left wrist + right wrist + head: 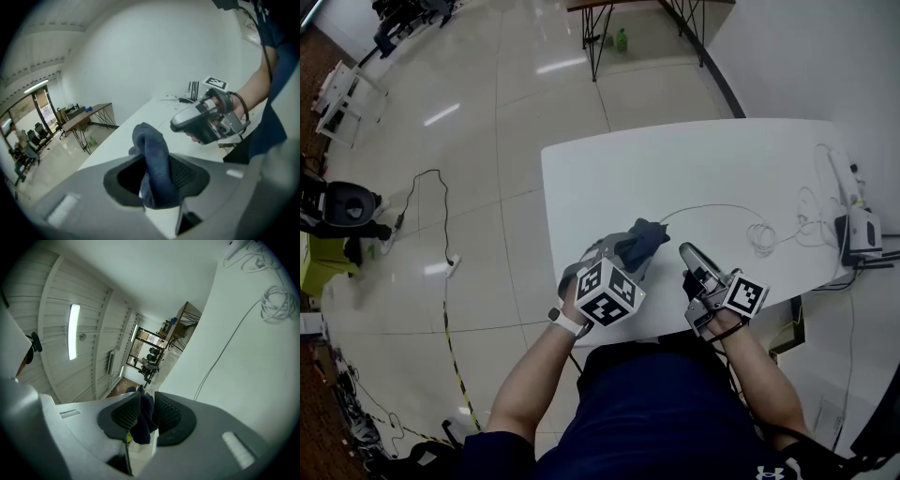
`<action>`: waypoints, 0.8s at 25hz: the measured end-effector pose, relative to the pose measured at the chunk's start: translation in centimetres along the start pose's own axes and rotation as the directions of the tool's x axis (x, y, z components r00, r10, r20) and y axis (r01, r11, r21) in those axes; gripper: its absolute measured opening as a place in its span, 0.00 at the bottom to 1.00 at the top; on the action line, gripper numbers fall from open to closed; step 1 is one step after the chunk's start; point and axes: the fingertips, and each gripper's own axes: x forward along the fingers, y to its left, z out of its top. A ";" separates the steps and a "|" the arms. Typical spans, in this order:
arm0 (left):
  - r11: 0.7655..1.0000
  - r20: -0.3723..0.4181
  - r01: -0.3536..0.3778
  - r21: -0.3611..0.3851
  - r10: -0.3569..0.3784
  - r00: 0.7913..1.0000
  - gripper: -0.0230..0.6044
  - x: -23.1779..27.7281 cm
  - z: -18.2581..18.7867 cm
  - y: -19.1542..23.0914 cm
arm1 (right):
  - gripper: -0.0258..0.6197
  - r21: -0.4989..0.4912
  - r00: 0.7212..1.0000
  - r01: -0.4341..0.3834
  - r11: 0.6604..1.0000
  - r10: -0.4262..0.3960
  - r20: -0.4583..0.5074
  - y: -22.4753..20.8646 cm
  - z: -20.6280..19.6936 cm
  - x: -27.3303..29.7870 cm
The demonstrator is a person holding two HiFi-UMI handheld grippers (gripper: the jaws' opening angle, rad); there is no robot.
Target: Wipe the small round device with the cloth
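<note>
My left gripper [628, 258] is shut on a dark blue cloth [645, 236] and holds it above the white table [675, 169] near the front edge. In the left gripper view the cloth [150, 140] stands up in a fold between the pads. My right gripper [686, 251] is just right of the cloth, close to level. Its jaws [145, 411] pinch a small dark blue thing [142, 425]; I cannot tell whether it is the round device. The left gripper view shows the right gripper [180, 123] from the side, a short way from the cloth.
A thin white cable with a coil [759, 234] runs across the table. White devices and more cables [861, 230] lie at the table's right edge. The table's left edge drops to a shiny floor with a black cord [441, 216].
</note>
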 end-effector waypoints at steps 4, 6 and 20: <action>0.992 -0.005 0.052 -0.113 -0.052 0.999 0.28 0.5 0.3 3.4 | 0.19 0.001 1.000 0.012 1.000 -0.012 0.025 -0.5 0.7 -0.8; 0.976 0.037 0.056 -0.212 -0.049 0.998 0.27 -0.1 0.6 5.4 | 0.18 0.001 0.999 0.024 1.000 -0.024 0.034 -0.9 0.9 -1.2; 0.798 0.018 0.130 -0.588 -0.148 0.989 0.27 3.8 -9.3 6.6 | 0.18 0.016 0.998 0.055 0.998 -0.056 0.019 -1.3 -0.7 -0.2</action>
